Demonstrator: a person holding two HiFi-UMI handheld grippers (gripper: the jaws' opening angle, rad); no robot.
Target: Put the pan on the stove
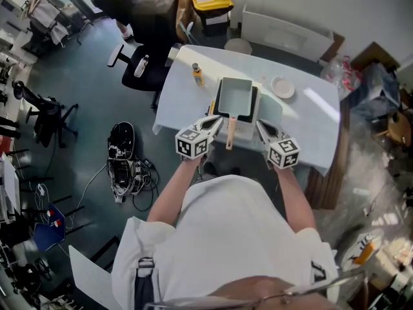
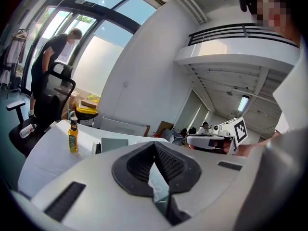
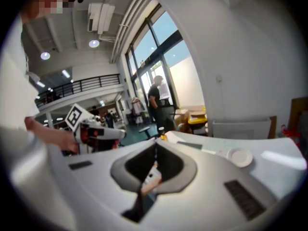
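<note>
A grey rectangular pan [image 1: 235, 97] with a wooden handle [image 1: 230, 133] lies on the white-covered table [image 1: 181, 102], on top of a black stove [image 1: 255, 102] whose edge shows at the pan's right. The handle points toward me. My left gripper [image 1: 215, 120] hovers just left of the handle, shut and holding nothing. My right gripper [image 1: 262, 128] hangs right of the handle, also shut and empty. In the left gripper view the closed jaws [image 2: 154, 146] face the pan [image 2: 114, 144]. The right gripper view shows its jaws [image 3: 155, 147] closed.
A small yellow bottle [image 1: 197, 73] [image 2: 72, 134] stands left of the pan. A white plate [image 1: 282, 87] [image 3: 239, 156] sits to its right. A black office chair [image 1: 151, 24] stands beyond the table's far left corner, with a person near it. Cables and a bag [image 1: 121, 148] lie on the floor.
</note>
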